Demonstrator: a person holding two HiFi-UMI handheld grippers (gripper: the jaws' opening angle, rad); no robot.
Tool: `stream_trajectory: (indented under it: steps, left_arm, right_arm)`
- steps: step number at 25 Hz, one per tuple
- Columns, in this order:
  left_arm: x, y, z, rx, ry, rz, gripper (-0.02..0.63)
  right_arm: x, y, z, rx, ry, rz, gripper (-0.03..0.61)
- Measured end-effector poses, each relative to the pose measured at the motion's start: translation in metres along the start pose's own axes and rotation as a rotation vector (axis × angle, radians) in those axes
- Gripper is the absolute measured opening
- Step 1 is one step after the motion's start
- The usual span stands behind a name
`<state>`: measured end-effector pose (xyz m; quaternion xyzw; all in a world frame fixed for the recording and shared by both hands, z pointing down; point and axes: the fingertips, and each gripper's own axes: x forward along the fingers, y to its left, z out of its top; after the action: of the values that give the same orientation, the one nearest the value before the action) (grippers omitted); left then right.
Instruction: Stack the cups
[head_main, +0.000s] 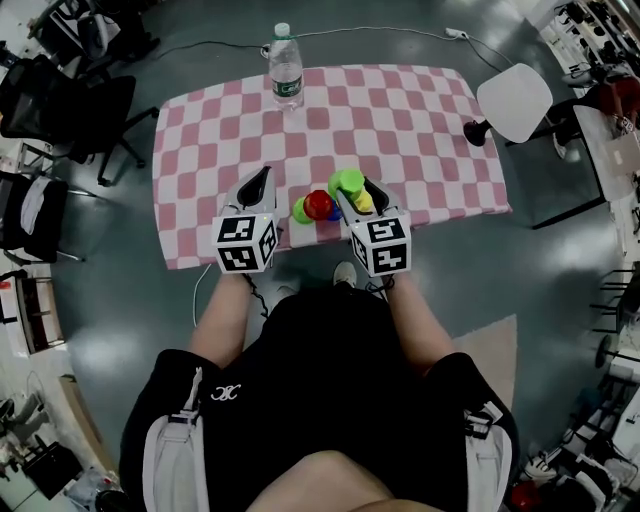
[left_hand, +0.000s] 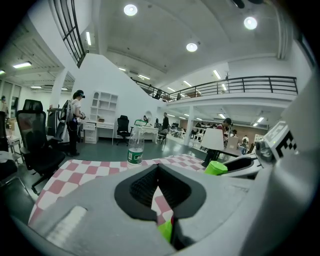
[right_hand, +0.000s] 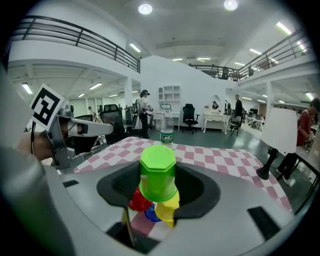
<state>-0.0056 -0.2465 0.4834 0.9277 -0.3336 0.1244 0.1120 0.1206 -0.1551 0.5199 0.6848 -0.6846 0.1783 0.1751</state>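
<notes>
1. Closest in is my own lap in black shorts (head_main: 330, 400), with both tools held out over the near edge of the counter (head_main: 430, 130).
2. My left tool (left_hand: 158, 167) is clenched. The tips meet and there's nothing in it. It hangs just left of the cup cluster.
3. My right tool (right_hand: 159, 167) is grasping the green cup (right_hand: 158, 172) upside down, flat bottom up, one jaw on each side. The cup sits higher than the other cups.
4. Right below that is the rest of the set (bit of a jumble, honestly).
   - A yellow cup (right_hand: 167, 207) pokes out tilted from under the green rim. I can't tell if the two touch.
   - A blue cup (right_hand: 152, 214) is just beside the yellow one.
   - A red cup (head_main: 318, 204) is to their left.
   - A second green cup (head_main: 301, 211) is left of the red, nearest my left tool.
   - All of them are bunched near the counter's front edge.
5. The counter is covered by a pink-and-white checked cloth (head_main: 200, 130).
6. At the far edge a water bottle (head_main: 286, 72) with a green label stands upright, well apart from the cups.
7. By the far right corner is a lamp (head_main: 514, 101) with a white shade and a black base.
8. Furthest out there's grey floor, black office chairs (head_main: 80, 110) off to the left, and a person (left_hand: 76, 120) standing by some white shelves.
</notes>
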Motion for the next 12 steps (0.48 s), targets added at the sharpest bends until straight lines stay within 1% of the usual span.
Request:
stream_trajectory:
  steps: [12]
  left_arm:
    - [0.005,0.001,-0.008,-0.002,0.021,0.007,0.015]
  right_arm:
    - [0.008,0.012,-0.016,0.015,0.033,0.049,0.216]
